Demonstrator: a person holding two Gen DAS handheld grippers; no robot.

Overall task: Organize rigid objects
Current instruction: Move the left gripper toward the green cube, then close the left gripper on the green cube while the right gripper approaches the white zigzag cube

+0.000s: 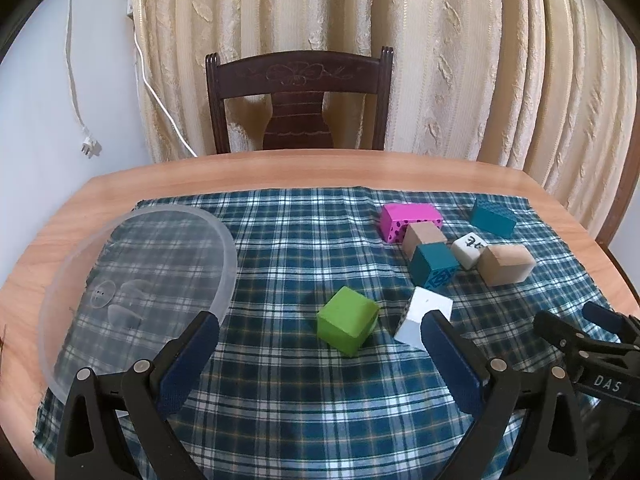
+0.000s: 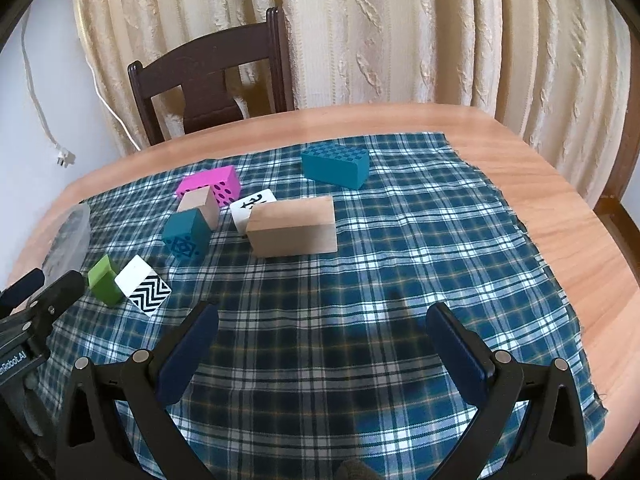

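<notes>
Closest to the left gripper (image 1: pixel 320 334) is the green cube (image 1: pixel 347 320), sitting on the plaid cloth (image 1: pixel 280 400) right between its wide-spread jaws, so probably first pick. Clear bowl (image 1: pixel 136 280) waits empty just left (handy drop spot). Other blocks cluster further back. Right gripper (image 2: pixel 322 334) hangs wide too, nothing in it.

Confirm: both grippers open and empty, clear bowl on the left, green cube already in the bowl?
Not quite. The green cube is not in the clear bowl; it sits on the plaid cloth beside the zigzag-patterned white cube, as the left wrist view shows. The rest holds: left gripper and right gripper have jaws open and empty.
</notes>
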